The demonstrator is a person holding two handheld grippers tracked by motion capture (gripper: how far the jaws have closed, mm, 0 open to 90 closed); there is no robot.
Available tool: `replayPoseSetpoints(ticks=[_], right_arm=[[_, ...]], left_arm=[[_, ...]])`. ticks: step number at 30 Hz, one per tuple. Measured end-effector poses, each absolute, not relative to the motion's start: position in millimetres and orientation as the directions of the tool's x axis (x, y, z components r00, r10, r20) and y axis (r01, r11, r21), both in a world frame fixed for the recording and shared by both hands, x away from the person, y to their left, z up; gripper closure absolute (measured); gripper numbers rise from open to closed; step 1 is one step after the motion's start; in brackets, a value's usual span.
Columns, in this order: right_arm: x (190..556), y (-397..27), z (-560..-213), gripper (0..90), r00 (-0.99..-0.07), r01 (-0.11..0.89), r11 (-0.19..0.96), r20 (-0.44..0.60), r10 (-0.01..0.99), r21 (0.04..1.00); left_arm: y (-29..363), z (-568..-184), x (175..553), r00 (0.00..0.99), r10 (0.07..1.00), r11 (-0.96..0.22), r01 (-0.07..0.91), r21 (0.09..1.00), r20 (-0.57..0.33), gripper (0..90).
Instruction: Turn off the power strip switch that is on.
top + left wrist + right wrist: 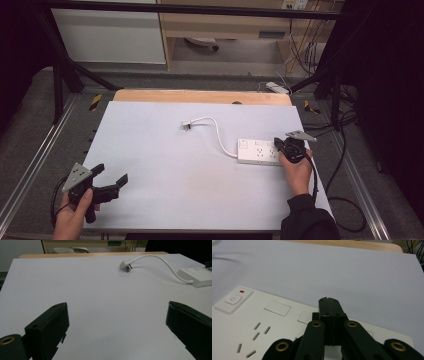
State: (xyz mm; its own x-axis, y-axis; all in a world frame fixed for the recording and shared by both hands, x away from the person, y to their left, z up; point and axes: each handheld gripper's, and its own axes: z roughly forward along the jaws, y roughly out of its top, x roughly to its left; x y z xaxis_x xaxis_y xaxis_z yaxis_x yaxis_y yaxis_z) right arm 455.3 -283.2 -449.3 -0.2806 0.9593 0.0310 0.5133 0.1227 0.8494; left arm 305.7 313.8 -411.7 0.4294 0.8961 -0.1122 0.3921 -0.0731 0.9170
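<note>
A white rectangular plastic power strip (258, 151) is lying flat near the right edge of the pale grey matte worktop (165, 165), its long side running parallel to the near edge. The right gripper (278, 144) is resting over the strip's right end with its black jaws pressed fully together, gripping nothing; in the right gripper view the closed tips (329, 302) are hovering just above the smooth socket face, whether touching it or not I cannot tell. A square power button (233, 299) with a small red mark beside it is sitting at the strip's far left end.

A white round flexible cord (218, 131) is curving from the strip's left end toward the middle of the worktop's far half, ending in a small white angled plug (125, 265) with bare metal prongs.

The left gripper (110, 177) is waiting near the worktop's near left corner, jaws spread wide and holding nothing.

The strip is probably light, rigid and rather slick, so it is likely to slide on the smooth top when pushed; pinching across its narrow width would be the surest hold. The cord is looking limp and springy, so the plug body would be the better place to grasp.
</note>
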Motion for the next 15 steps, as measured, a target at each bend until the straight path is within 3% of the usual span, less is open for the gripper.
replayPoseSetpoints(ticks=[15], right_arm=[[455.5,-283.0,-449.1,90.0,-0.278,0.512,0.119,0.033,0.96,0.85]], left_arm=[[313.8,-411.4,305.4,0.43,0.896,-0.072,0.39,0.918,-0.113,4.7]])
